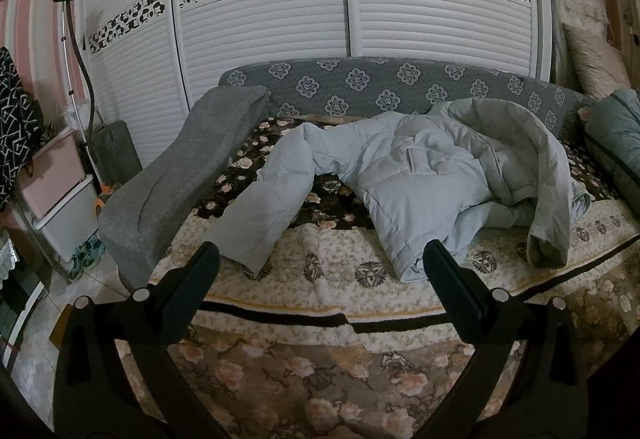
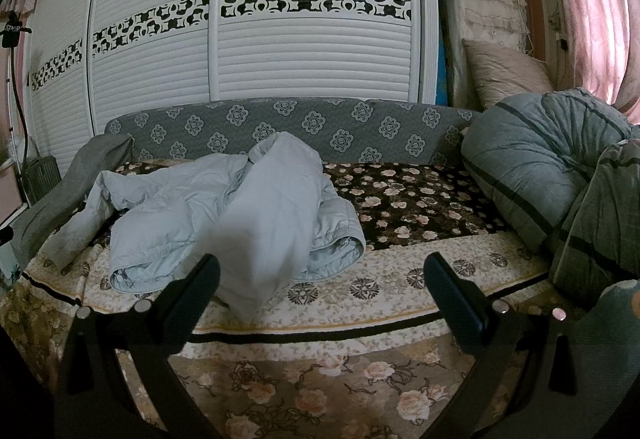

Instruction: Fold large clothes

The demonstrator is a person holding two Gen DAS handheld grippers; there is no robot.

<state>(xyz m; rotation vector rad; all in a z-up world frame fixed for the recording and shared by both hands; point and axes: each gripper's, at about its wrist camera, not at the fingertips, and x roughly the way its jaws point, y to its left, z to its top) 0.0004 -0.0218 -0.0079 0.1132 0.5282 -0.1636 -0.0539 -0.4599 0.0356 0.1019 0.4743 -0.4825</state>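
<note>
Up front in the left wrist view, the left hand-held gripper (image 1: 320, 263) stands with its two black fingers spread wide apart, holding nothing and touching nothing. Beyond them a pale blue padded jacket (image 1: 404, 175) lies crumpled on the bed (image 1: 320, 319), its quilted shell puffy and creased. One sleeve (image 1: 260, 215) stretches toward the left finger, its cuff resting on the cream flowered band of the bedspread; the jacket's hem lies just beyond the right finger. A grey textured cushion (image 1: 192, 167) slopes along the bed's left side, and a grey quilted backrest (image 1: 380, 87) with medallion motifs runs behind. White slatted wardrobe doors (image 1: 260, 19) with a black cut-out band fill the background. Only this view shows the pink and white storage boxes (image 1: 60, 191) on the floor at left.

Seen from the right wrist, the right hand-held gripper (image 2: 320, 271) is likewise fully apart and empty. The jacket (image 2: 240, 207) sits left of centre, one blurred fold hanging close to the left finger; whether they touch I cannot tell. This view alone shows the rolled grey-blue striped duvet (image 2: 540, 175) at right, a beige pillow (image 2: 504, 71) and pink curtains (image 2: 592, 7).
</note>
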